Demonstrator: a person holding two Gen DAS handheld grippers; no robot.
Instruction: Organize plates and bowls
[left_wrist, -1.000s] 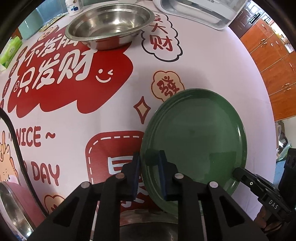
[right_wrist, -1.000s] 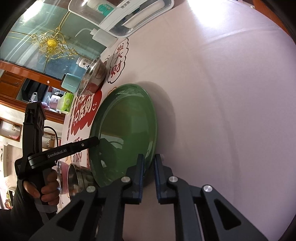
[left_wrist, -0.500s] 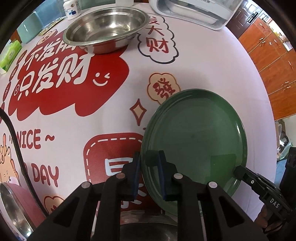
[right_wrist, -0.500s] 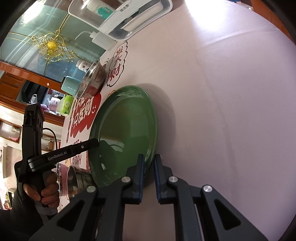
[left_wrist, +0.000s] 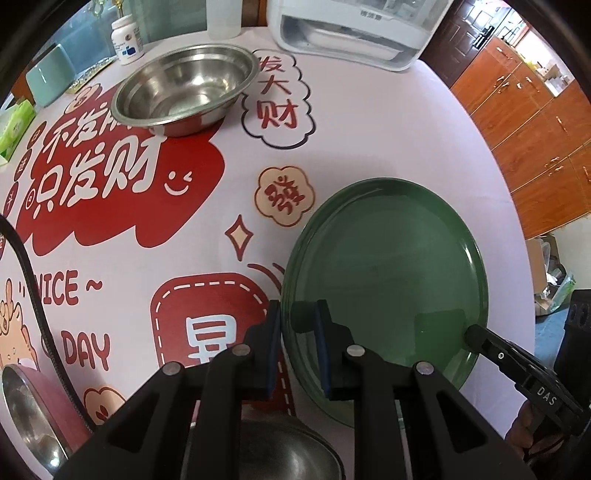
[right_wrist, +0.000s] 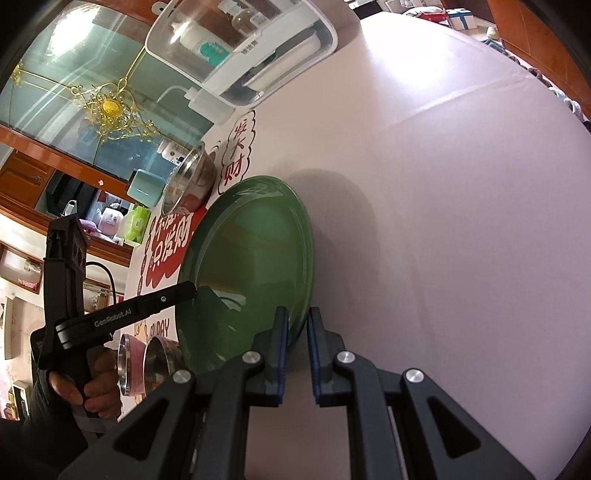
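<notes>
A round green plate (left_wrist: 388, 273) hangs above the printed tablecloth, held by both grippers at once. My left gripper (left_wrist: 297, 325) is shut on the plate's near left rim. My right gripper (right_wrist: 297, 328) is shut on the opposite rim of the green plate (right_wrist: 251, 266), which casts a shadow on the cloth. The right gripper's finger (left_wrist: 491, 343) shows at the plate's lower right in the left wrist view. A large steel bowl (left_wrist: 184, 88) sits at the far side of the table. A smaller steel bowl (left_wrist: 266, 450) lies directly below the left gripper.
A pink-sided steel bowl (left_wrist: 29, 410) sits at the near left. A white appliance (left_wrist: 351, 29), a pill bottle (left_wrist: 127, 40) and a teal box (left_wrist: 48, 77) stand along the far edge. Wooden cabinets (left_wrist: 535, 122) lie beyond the table's right edge. A hand (right_wrist: 92, 387) grips the left tool.
Both grippers have risen a little with the green plate, and more of the far table edge and the appliance has come into the left wrist view. Both grips are unchanged.
</notes>
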